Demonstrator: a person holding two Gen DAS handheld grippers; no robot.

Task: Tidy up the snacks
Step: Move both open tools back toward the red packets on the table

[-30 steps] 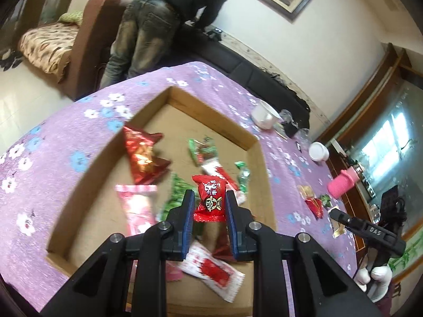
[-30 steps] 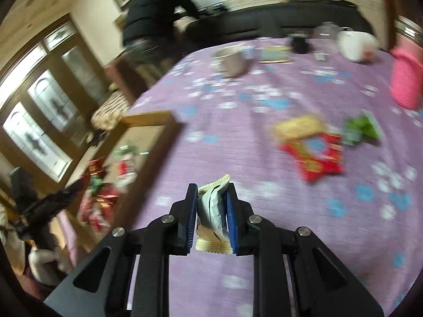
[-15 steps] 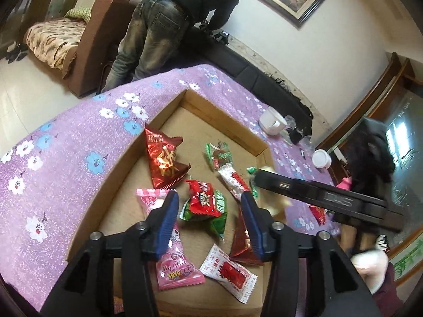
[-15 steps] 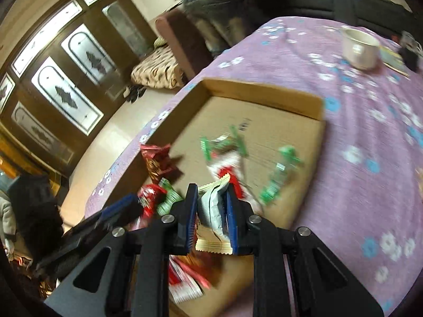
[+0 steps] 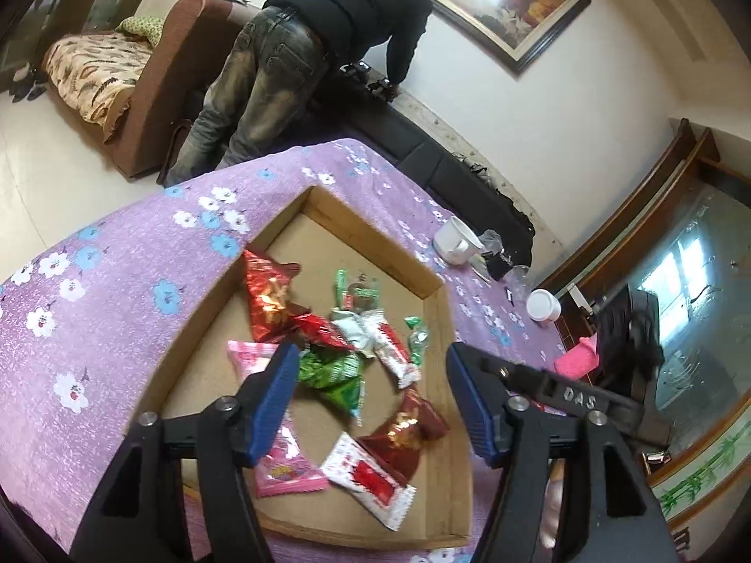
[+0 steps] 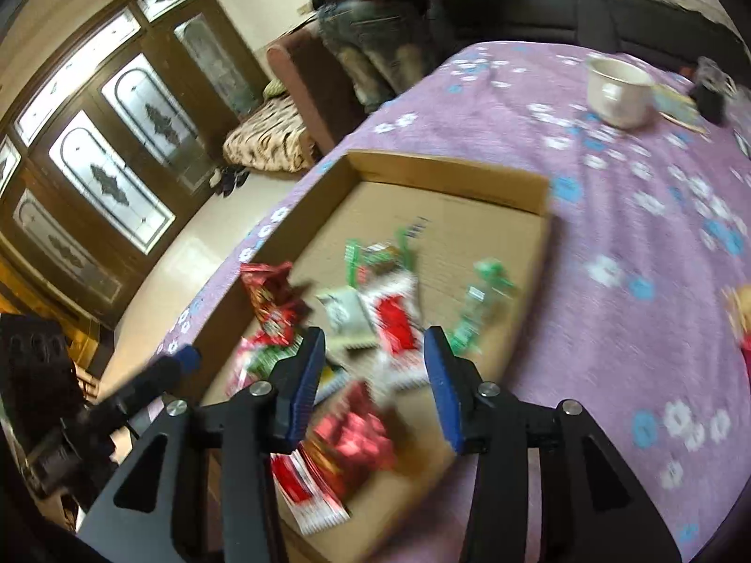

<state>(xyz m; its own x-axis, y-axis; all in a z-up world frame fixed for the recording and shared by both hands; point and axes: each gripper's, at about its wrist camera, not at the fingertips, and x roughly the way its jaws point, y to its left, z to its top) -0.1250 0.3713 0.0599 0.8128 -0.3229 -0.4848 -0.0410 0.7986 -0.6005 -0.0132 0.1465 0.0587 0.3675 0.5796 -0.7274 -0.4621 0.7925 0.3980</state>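
many foil snacks, red, green, pink, piled in cardboard tray; left gripper, right gripper both opening, empty.

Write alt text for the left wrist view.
The left gripper, its jaws opening and holding nothing, hovers over a shallow cardboard tray of wrapped snacks on a purple flowered tablecloth. A person in dark clothes bends over a sofa behind the table.

Bright, even daylight; fisheye bending and dark corners in both views, the right wrist view motion-blurred.
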